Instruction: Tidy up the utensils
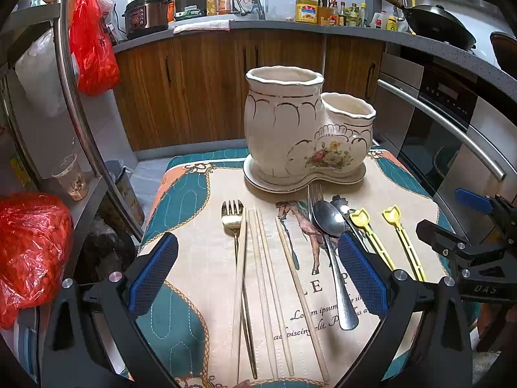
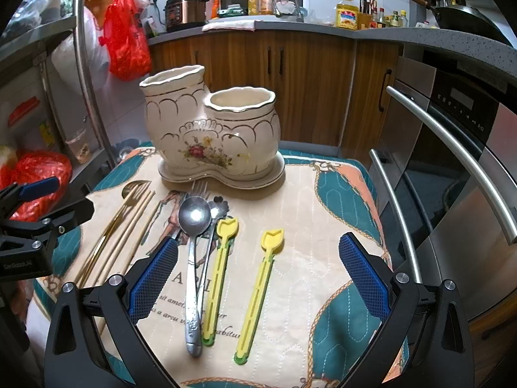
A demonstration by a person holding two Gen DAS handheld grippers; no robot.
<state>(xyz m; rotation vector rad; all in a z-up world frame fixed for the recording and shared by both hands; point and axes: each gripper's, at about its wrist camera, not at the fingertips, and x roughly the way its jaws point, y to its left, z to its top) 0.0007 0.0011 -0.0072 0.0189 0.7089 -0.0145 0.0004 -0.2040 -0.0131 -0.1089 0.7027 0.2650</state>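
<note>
Currently: both jaws wide, empty | right gripper [image 2: 258, 274] straddles yellow pick [image 2: 258, 294], long axis near-far, nearer right hand | left gripper [image 1: 258, 274] over chopsticks [image 1: 268, 291] | holder [image 2: 210, 129] far.

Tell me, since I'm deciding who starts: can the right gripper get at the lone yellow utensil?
Probably yes. The right gripper is open, and the rightmost yellow utensil lies between its fingers, apart from its neighbours, nothing on top.

We see a cream holder [image 2: 210, 135] with gold scallops and flowers, two yellow spoons [image 2: 255, 294], teal-and-peach cloth [image 2: 339, 194].
</note>
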